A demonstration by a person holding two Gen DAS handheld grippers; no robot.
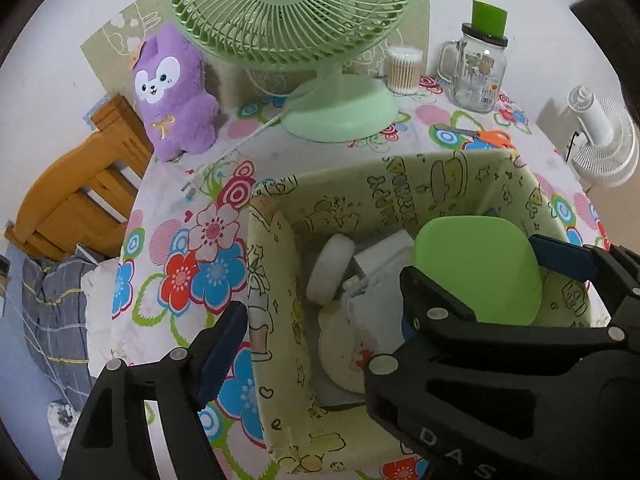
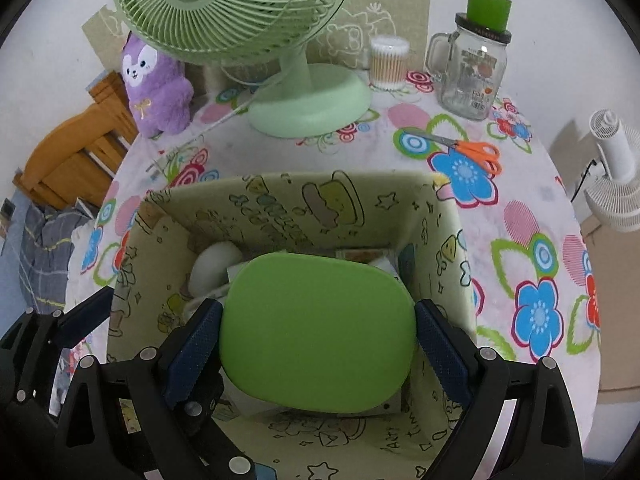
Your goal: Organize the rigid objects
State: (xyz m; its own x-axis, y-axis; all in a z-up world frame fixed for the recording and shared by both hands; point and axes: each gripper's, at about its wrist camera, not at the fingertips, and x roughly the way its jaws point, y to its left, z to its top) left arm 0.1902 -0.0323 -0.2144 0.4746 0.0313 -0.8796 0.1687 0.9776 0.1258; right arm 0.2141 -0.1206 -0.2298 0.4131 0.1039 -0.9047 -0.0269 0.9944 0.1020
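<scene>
The right gripper [image 2: 318,340] is clamped on a green rounded case [image 2: 316,332], one blue pad on each of its short sides, and holds it over the inside of the yellow printed storage box [image 2: 280,200]. The case sits above the other contents: a white round item [image 2: 214,266] at the back left of the box and some pale flat items partly hidden beneath.

The left gripper [image 1: 380,280] is released, nothing between its pads. Its left finger [image 1: 224,344] is outside the box wall, over the floral tablecloth [image 1: 180,264]; its other finger [image 1: 560,258] is by the far edge of the case.

Behind the box on the table: green desk fan [image 2: 240,8], purple plush toy [image 2: 156,84], cotton swab tub [image 2: 388,64], glass mug jar with green cap [image 2: 472,72], orange-handled scissors [image 2: 476,152].
</scene>
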